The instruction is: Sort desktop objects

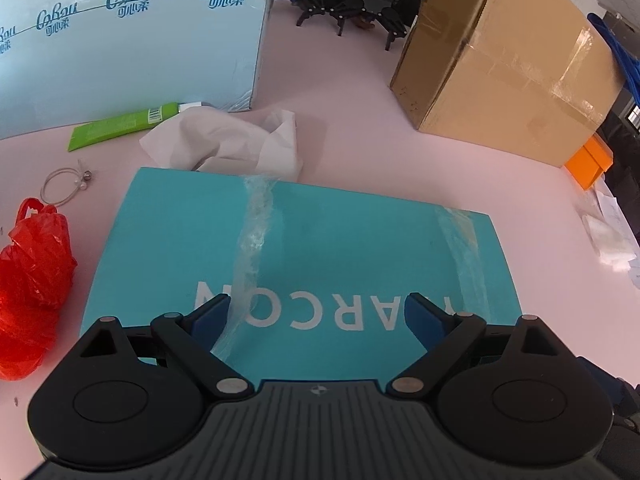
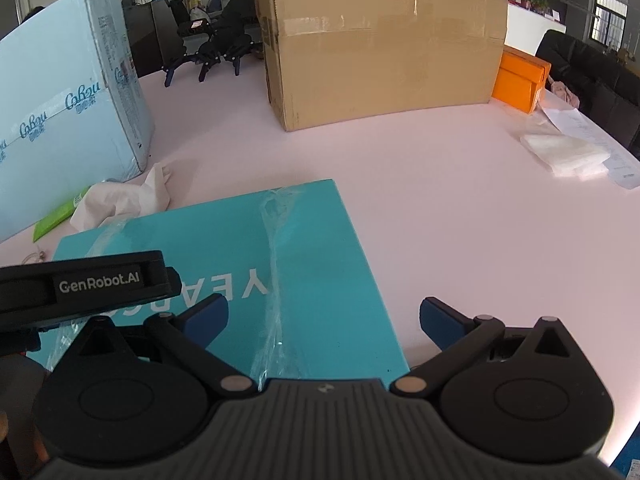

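Teal flat cardboard box (image 1: 304,256), taped shut so you cannot see inside, lies under your spread left gripper (image 1: 316,314); your right gripper (image 2: 322,320), also spread, straddles its edge.

Green tube (image 2: 60,212) — half hidden behind tissue (image 2: 120,200).

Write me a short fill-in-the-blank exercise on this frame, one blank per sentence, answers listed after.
1. The crumpled white tissue lies just beyond the far edge of the flat ____ box printed with white letters.
2. The plastic bag bunched up beside that box is ____.
3. The tube lying at the foot of the pale blue carton is ____.
4. Both the left gripper and the right gripper have their jaws ____.

Answers: teal; red; green; open
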Demonstrator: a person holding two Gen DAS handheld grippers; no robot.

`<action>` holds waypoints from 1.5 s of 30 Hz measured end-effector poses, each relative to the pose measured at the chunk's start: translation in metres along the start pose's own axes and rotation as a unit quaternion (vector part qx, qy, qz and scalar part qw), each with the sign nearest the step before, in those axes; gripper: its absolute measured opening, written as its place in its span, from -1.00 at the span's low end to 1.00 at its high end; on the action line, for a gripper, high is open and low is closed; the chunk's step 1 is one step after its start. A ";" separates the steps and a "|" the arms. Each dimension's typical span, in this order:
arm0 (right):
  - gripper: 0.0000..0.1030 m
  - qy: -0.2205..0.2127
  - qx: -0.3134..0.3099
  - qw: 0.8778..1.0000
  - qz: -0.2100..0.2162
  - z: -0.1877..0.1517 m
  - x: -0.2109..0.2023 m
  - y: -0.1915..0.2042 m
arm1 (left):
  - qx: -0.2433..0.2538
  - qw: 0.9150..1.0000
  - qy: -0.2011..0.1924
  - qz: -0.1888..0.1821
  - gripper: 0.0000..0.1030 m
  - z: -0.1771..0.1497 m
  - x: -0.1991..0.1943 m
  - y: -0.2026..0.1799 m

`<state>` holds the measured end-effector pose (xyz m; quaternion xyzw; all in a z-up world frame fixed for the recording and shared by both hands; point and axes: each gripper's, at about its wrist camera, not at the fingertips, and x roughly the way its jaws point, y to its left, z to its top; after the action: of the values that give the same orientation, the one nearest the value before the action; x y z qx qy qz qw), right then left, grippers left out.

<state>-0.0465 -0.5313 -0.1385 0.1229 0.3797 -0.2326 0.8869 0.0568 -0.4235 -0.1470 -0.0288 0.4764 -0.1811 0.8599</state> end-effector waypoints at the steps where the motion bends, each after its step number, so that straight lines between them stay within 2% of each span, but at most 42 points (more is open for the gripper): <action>1: 1.00 0.001 0.000 1.000 -0.002 0.000 0.001 0.000 | 0.000 1.000 0.000 -0.001 0.76 0.001 0.001 -0.001; 12: 1.00 0.010 0.005 1.000 -0.011 0.002 0.001 -0.003 | 0.015 1.000 0.001 0.011 0.79 0.002 0.006 -0.011; 16: 1.00 0.010 0.003 1.000 -0.009 0.000 -0.001 -0.001 | 0.014 1.000 0.004 0.002 0.79 0.003 0.006 -0.007; 23: 1.00 -0.017 0.019 1.000 0.011 -0.005 -0.014 0.001 | 0.019 1.000 0.000 -0.002 0.79 0.002 -0.002 0.002; 30: 1.00 -0.032 0.009 0.999 0.027 -0.009 -0.021 0.009 | 0.008 1.000 -0.004 -0.006 0.79 -0.003 -0.014 0.016; 35: 1.00 -0.046 0.024 0.998 0.044 -0.015 -0.029 0.012 | -0.009 1.000 -0.008 -0.014 0.89 -0.005 -0.027 0.028; 38: 1.00 -0.056 0.036 0.996 0.057 -0.018 -0.034 0.013 | -0.012 0.999 -0.030 0.008 0.89 -0.008 -0.038 0.036; 41: 1.00 -0.063 0.045 0.995 0.066 -0.022 -0.037 0.016 | 0.001 0.999 -0.035 0.029 0.89 -0.009 -0.045 0.041; 45: 1.00 -0.071 0.046 0.993 0.081 -0.028 -0.040 0.022 | -0.006 0.998 -0.052 0.043 0.89 -0.020 -0.059 0.055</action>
<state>-0.0764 -0.4882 -0.1271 0.1774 0.2935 -0.1853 0.9209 0.0275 -0.3497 -0.1220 -0.0229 0.4331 -0.1392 0.8902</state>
